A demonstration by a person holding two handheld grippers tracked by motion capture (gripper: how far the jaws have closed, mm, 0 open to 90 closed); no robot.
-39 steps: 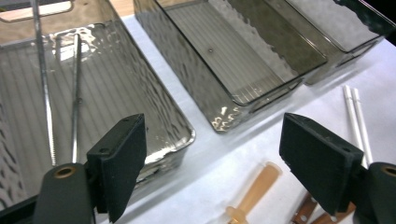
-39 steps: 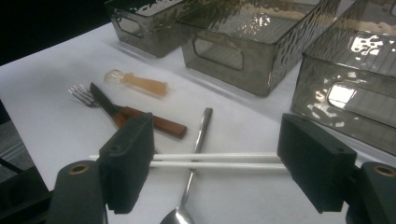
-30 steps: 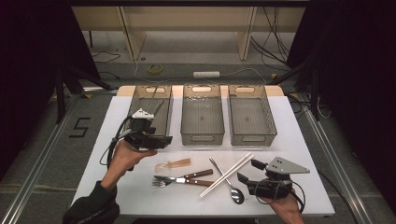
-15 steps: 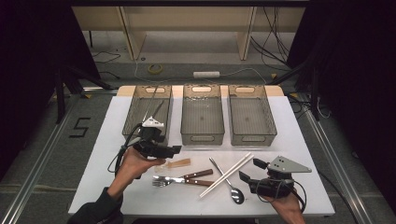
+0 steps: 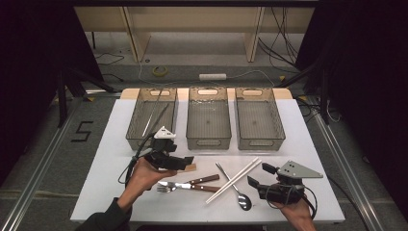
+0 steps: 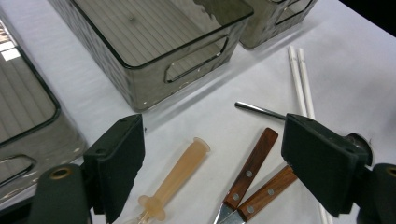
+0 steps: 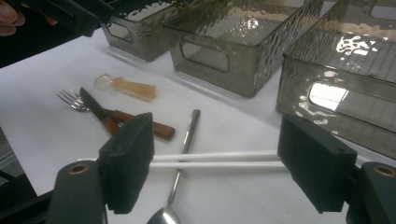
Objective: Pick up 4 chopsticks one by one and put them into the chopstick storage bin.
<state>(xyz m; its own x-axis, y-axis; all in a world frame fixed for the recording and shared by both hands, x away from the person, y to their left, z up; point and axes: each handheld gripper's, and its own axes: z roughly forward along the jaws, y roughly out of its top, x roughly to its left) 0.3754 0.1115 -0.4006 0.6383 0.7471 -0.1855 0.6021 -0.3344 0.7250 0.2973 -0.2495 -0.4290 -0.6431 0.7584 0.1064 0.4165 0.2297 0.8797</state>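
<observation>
Loose cutlery lies at the table's front. An amber plastic-handled piece [image 6: 175,179] [image 7: 130,87] lies directly between the jaws of my open left gripper [image 5: 185,162] [image 6: 212,154], which hovers just above it. To its right are a wooden-handled fork [image 5: 168,186] and a wooden-handled knife [image 5: 195,186] [image 7: 100,112]. A pair of white chopsticks [image 5: 233,180] [image 7: 215,160] crosses a metal spoon [image 5: 235,190] [image 7: 184,140]. My right gripper [image 5: 260,175] [image 7: 219,149] stands open and empty near the front right, pointing at the chopsticks.
Three smoky clear bins stand in a row at the back: the left bin [image 5: 137,122] holds thin sticks, while the middle bin [image 5: 208,139] and right bin [image 5: 279,122] look bare. The table's front edge lies close below both hands.
My left gripper has come away from the left bin, down and to the right, and now hangs over the amber-handled piece. The right gripper has stayed in place.
</observation>
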